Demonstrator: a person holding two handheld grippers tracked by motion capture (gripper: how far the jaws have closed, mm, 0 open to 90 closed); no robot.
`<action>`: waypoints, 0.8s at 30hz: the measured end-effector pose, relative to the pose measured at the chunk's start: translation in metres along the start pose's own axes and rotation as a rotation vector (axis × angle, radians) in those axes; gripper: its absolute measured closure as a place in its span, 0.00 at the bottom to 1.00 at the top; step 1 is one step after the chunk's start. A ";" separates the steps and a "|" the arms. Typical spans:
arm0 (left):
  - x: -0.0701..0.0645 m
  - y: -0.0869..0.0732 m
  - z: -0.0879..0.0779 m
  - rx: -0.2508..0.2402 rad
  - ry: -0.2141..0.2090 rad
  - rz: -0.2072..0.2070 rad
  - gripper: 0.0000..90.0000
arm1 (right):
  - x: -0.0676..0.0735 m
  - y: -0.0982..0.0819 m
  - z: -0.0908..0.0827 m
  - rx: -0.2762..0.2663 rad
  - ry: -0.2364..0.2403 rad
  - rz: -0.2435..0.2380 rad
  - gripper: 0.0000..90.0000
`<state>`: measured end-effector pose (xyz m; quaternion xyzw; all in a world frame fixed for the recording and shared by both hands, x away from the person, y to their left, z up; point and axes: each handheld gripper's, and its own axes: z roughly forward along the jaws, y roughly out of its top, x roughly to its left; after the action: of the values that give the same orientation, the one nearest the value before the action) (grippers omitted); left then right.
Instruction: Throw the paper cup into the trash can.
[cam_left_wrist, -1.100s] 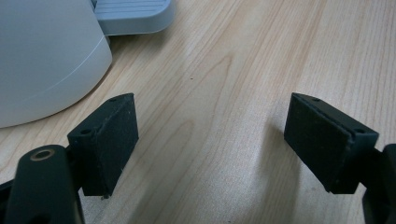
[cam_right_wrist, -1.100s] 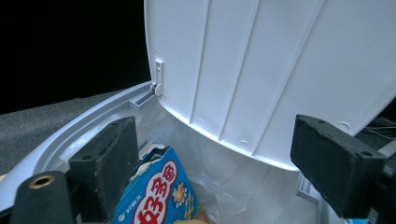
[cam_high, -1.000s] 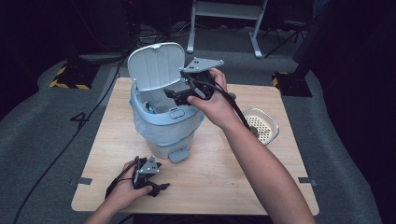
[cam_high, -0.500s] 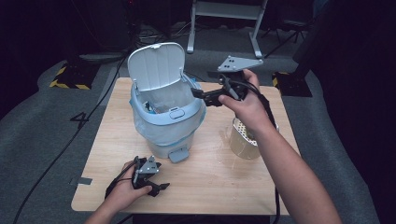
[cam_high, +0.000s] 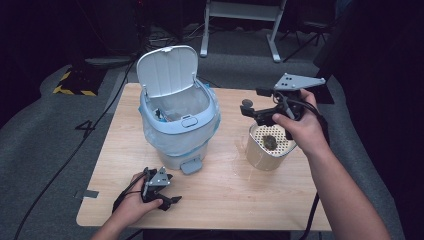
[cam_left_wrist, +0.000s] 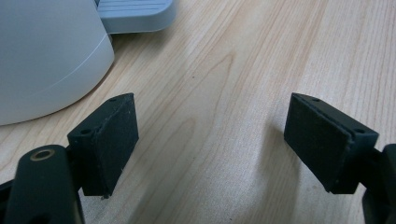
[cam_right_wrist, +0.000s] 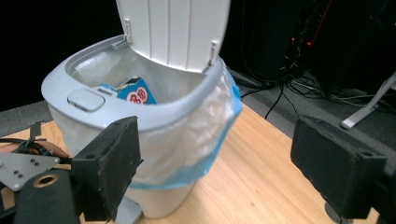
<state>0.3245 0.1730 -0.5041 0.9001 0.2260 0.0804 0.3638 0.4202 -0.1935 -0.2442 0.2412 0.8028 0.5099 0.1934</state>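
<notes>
A pale blue pedal bin (cam_high: 176, 120) stands at the table's middle left with its lid (cam_high: 167, 70) tipped up and a clear bag lining it. Inside lies a blue packet (cam_right_wrist: 136, 94) with red print. My right gripper (cam_high: 248, 110) hangs open in the air to the bin's right, jaws facing the bin (cam_right_wrist: 140, 112), with nothing between them (cam_right_wrist: 215, 172). Just below it stands a beige perforated cup (cam_high: 269, 148) with a dark lump inside. My left gripper (cam_high: 171, 189) rests open on the table in front of the bin, its jaws (cam_left_wrist: 210, 144) empty over bare wood.
The bin's foot pedal (cam_high: 190, 166) sticks out toward the left gripper, and its base (cam_left_wrist: 42, 56) is close by the left jaw. The wooden table (cam_high: 225, 200) ends just behind the left hand. Cables and a metal stand (cam_high: 240, 30) lie on the floor beyond.
My right gripper has drawn back from over the bin's opening to the right and now hangs above the beige cup. The left gripper has stayed put.
</notes>
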 end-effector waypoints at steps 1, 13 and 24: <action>0.000 0.000 0.000 0.000 0.000 0.002 0.20 | -0.003 -0.005 -0.005 -0.004 -0.009 0.008 0.18; 0.001 0.000 0.000 -0.001 -0.003 0.002 0.20 | -0.018 -0.050 -0.043 0.021 -0.063 0.067 0.20; 0.001 0.000 0.000 -0.001 -0.001 0.000 0.20 | -0.022 -0.095 -0.067 0.044 -0.088 0.112 0.23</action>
<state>0.3254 0.1729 -0.5041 0.8999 0.2258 0.0799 0.3643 0.3825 -0.2898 -0.3018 0.3120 0.7898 0.4909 0.1944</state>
